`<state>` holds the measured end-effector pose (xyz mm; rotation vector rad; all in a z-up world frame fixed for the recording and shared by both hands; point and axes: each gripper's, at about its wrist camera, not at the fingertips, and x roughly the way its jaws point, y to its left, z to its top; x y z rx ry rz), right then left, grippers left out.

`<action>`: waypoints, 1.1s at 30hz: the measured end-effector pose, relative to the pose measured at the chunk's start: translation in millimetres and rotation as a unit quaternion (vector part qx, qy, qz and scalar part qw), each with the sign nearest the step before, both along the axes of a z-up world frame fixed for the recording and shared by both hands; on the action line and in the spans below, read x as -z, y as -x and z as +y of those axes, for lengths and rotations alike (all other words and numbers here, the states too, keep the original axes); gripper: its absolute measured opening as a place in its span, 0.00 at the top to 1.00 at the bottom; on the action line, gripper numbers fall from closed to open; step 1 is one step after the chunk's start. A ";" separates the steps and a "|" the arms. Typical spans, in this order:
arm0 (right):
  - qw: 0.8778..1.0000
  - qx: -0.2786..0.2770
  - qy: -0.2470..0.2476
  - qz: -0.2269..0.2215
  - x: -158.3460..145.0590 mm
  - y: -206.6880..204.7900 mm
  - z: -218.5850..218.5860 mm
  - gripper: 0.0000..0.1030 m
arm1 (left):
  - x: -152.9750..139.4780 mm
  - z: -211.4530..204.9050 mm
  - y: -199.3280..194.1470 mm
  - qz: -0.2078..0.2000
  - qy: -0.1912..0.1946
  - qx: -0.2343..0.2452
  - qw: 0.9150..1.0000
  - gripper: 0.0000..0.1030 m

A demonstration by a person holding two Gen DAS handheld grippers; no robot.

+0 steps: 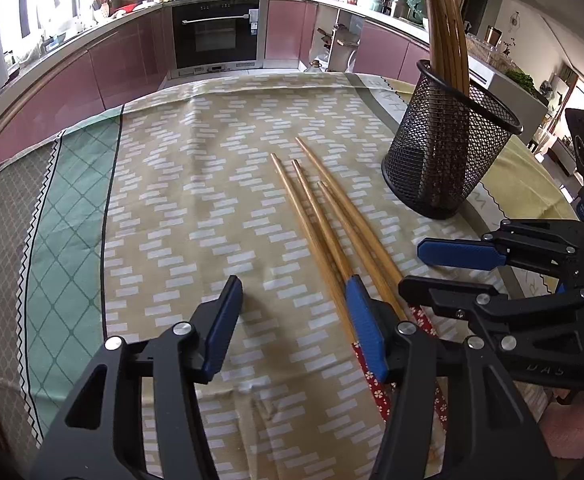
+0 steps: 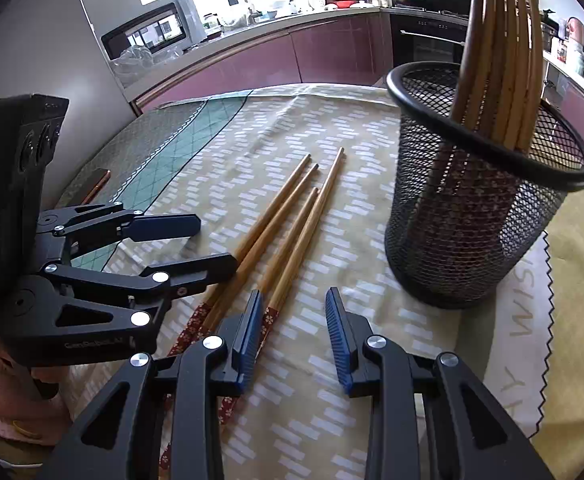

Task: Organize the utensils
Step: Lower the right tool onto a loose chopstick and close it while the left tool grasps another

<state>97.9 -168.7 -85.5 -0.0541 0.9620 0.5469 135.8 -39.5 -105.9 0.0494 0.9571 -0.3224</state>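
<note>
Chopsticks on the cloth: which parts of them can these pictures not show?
- Left wrist view: thick ends of the chopsticks hidden behind the left gripper.
- Right wrist view: red patterned ends partly covered by the right gripper.
- Cup: standing chopsticks cut off by the top edge.

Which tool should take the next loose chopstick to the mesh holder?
Right, probably. The right tool is open beside the chopsticks, with the mesh holder on its own side; the left tool sits farther away.
</note>
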 end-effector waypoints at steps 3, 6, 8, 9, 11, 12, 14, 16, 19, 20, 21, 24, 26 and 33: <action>1.000 0.005 -0.003 0.004 0.2 -0.6 -3.4 0.73 | 0.4 1.5 -0.1 0.001 -0.001 -0.003 1.000 0.51; 1.000 0.006 0.002 0.002 0.7 -1.7 -1.0 0.73 | 0.4 1.4 -1.0 0.000 -0.003 -0.003 1.000 0.52; 1.000 0.008 0.004 0.000 0.8 -3.0 0.7 0.73 | 0.4 0.1 -2.5 -0.002 -0.008 -0.002 1.000 0.52; 1.000 0.009 0.004 -0.001 0.7 -4.3 1.7 0.73 | 0.3 -0.1 -2.7 -0.002 -0.010 -0.002 1.000 0.53; 1.000 0.011 0.004 -0.002 1.3 -6.8 2.7 0.73 | 0.6 -1.6 -5.2 -0.002 -0.016 -0.002 1.000 0.54; 1.000 0.012 0.005 -0.003 1.4 -8.2 3.5 0.73 | 0.7 -2.0 -6.5 -0.003 -0.017 -0.002 1.000 0.55; 1.000 0.013 0.007 -0.006 1.4 -11.3 5.6 0.74 | 0.9 -3.5 -10.0 -0.004 -0.021 -0.001 1.000 0.59; 1.000 0.017 0.009 -0.008 1.9 -14.7 7.6 0.77 | 1.3 -4.4 -12.9 -0.005 -0.025 -0.002 1.000 0.63; 1.000 0.022 0.006 -0.008 2.5 -18.4 7.5 0.82 | 1.7 -5.7 -16.0 -0.007 -0.030 -0.003 1.000 0.68; 1.000 0.023 0.004 -0.007 2.8 -19.3 6.6 0.84 | 1.6 -6.0 -16.7 -0.008 -0.031 -0.004 0.999 0.69; 1.000 0.025 0.003 -0.006 2.9 -20.0 5.6 0.86 | 1.4 -6.2 -17.2 -0.008 -0.031 -0.006 0.999 0.71; 1.000 0.030 -0.009 0.001 3.6 -21.5 0.8 0.92 | 1.1 -5.8 -18.4 -0.006 -0.025 -0.011 1.000 0.81; 0.999 0.034 -0.017 0.005 3.7 -21.8 -2.0 0.93 | 0.9 -5.4 -18.6 -0.006 -0.021 -0.014 1.000 0.87; 0.997 0.052 -0.047 0.010 -0.4 -19.2 -18.5 0.95 | -1.6 0.0 -14.2 -0.004 0.000 -0.025 1.000 0.92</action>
